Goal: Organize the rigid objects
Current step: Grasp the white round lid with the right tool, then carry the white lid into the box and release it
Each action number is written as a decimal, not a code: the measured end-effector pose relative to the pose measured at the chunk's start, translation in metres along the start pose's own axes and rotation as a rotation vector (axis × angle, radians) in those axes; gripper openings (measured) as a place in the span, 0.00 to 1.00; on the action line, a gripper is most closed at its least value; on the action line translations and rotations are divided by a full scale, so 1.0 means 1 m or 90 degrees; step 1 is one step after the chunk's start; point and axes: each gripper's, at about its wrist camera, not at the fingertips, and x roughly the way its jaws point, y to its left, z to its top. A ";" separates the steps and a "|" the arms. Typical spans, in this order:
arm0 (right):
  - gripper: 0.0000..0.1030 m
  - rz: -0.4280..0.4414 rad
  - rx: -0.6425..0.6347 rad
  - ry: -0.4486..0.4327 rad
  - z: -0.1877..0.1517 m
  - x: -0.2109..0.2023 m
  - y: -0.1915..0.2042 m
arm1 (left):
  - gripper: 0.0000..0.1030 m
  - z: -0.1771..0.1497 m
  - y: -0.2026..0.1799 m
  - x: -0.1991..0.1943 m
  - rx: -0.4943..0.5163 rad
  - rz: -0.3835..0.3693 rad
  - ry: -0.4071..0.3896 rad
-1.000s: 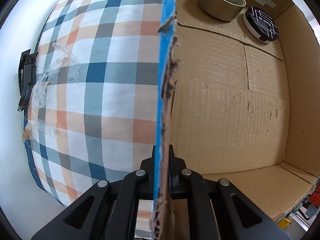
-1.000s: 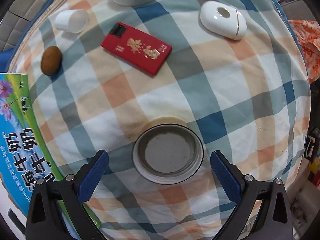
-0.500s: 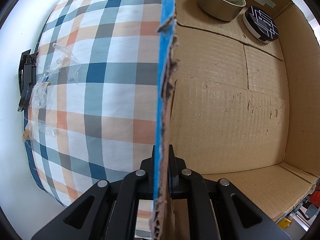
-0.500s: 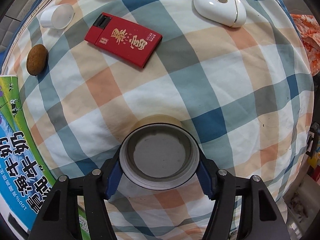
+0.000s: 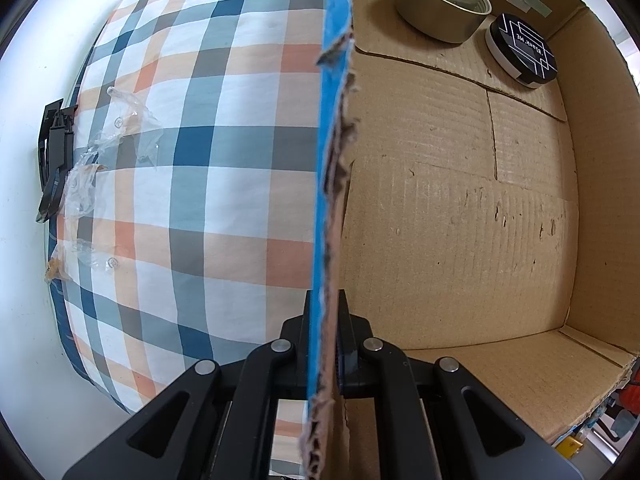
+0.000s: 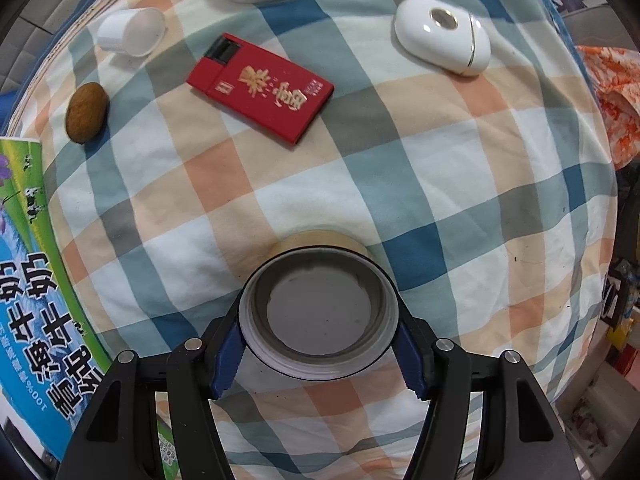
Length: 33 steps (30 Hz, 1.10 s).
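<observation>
While the left gripper (image 5: 325, 334) is clamped on the torn side wall of the cardboard box (image 5: 460, 220), the right gripper (image 6: 320, 344) grips the round open container (image 6: 320, 312) between its blue pads (image 6: 226, 354). On the checked cloth (image 6: 440, 184) beyond lie a red packet (image 6: 260, 88), a white mouse-shaped device (image 6: 442, 34), a brown oval object (image 6: 86, 112) and a white cup (image 6: 132, 32) on its side. At the box's far end sit a metal tin (image 5: 442, 4) and a black-lidded jar (image 5: 522, 50).
</observation>
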 end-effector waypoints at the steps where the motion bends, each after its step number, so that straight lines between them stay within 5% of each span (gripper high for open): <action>1: 0.65 -0.001 -0.003 -0.003 -0.001 -0.002 0.001 | 0.05 0.000 0.000 0.000 0.000 0.000 0.000; 12: 0.65 0.049 -0.063 -0.064 -0.017 -0.070 0.043 | 0.05 0.000 0.000 -0.002 -0.001 0.000 -0.001; 23: 0.65 0.155 -0.221 -0.118 -0.063 -0.162 0.164 | 0.05 0.001 0.003 -0.001 -0.005 -0.005 -0.001; 33: 0.65 0.186 -0.326 -0.077 -0.105 -0.143 0.287 | 0.05 -0.001 0.004 0.001 -0.004 -0.007 -0.001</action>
